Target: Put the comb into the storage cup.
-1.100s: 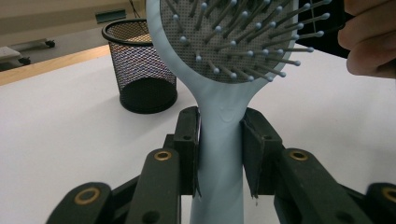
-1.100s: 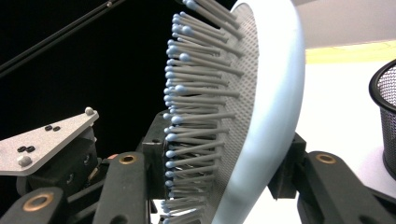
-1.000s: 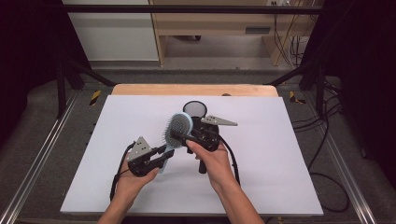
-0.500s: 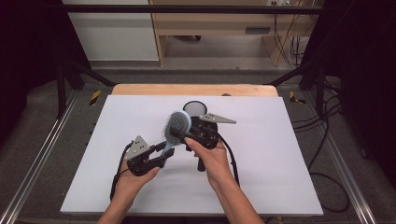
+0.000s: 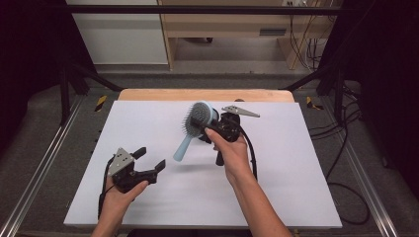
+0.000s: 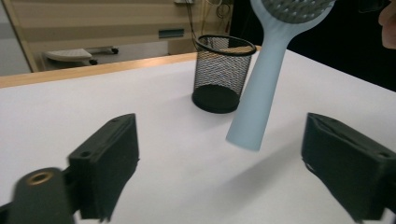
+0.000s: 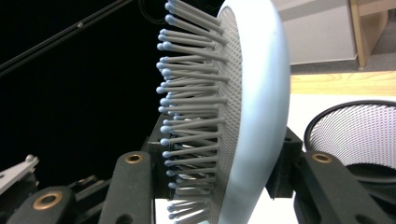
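The right gripper [image 5: 206, 129] holds the brush [image 5: 195, 125] in the air above the bench [image 5: 296, 168], its fingers clamped on the round head, bristles on one side, smooth back on the other. The pale blue handle slants down toward the person. A black mesh cup [image 6: 222, 72] stands on the bench just behind the brush. The left gripper [image 5: 149, 159] rests low near the front edge, well apart from the brush, its fingers spread wide with nothing between them.
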Motion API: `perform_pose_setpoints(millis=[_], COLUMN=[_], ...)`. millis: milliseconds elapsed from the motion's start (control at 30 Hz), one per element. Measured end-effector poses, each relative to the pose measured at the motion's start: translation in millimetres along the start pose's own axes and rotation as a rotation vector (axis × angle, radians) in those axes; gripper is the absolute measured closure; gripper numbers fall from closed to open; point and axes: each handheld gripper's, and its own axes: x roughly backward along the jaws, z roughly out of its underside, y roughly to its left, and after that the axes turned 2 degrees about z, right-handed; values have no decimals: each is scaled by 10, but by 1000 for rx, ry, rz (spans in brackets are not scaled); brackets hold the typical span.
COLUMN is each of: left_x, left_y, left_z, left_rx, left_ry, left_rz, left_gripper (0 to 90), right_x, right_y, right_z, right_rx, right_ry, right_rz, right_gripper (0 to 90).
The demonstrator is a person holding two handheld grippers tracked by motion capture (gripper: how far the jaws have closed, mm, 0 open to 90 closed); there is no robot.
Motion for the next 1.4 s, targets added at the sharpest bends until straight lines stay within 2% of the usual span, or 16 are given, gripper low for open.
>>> perform_pose_setpoints(millis=[67, 233, 433, 633, 1000, 1133, 1267, 1400], left_x=[34, 25, 7, -5, -20, -33, -41, -44], left_y=[50, 175, 225, 220, 221, 209, 176, 175], left_z=[34, 92, 151, 152, 163, 173, 173, 179], left_rx=[9, 47, 47, 6, 5, 4, -25, -41], left_ry=[-14, -43, -37, -27, -21, -17, -22, -25], left_rz=[-6, -65, -82, -94, -99, -104, -95, -89], left_gripper=[84, 60, 59, 57, 65, 65, 63, 55], right_x=[-7, -34, -39, -52, -35, -40, -85, -107], right_y=[-8, -45, -59, -63, -73, -91, -136, -197], right_z=[-19, -116, -268, -422, -722, -774, -787, -796], right_rx=[-2, -12, -32, -33, -23, -24, -3, -11], right_ry=[0, -10, -38, -68, -114, -122, -104, -107], right_rz=[3, 19, 16, 16, 41, 50, 81, 92], right_gripper=[547, 546, 544, 544, 542, 541, 541, 540])
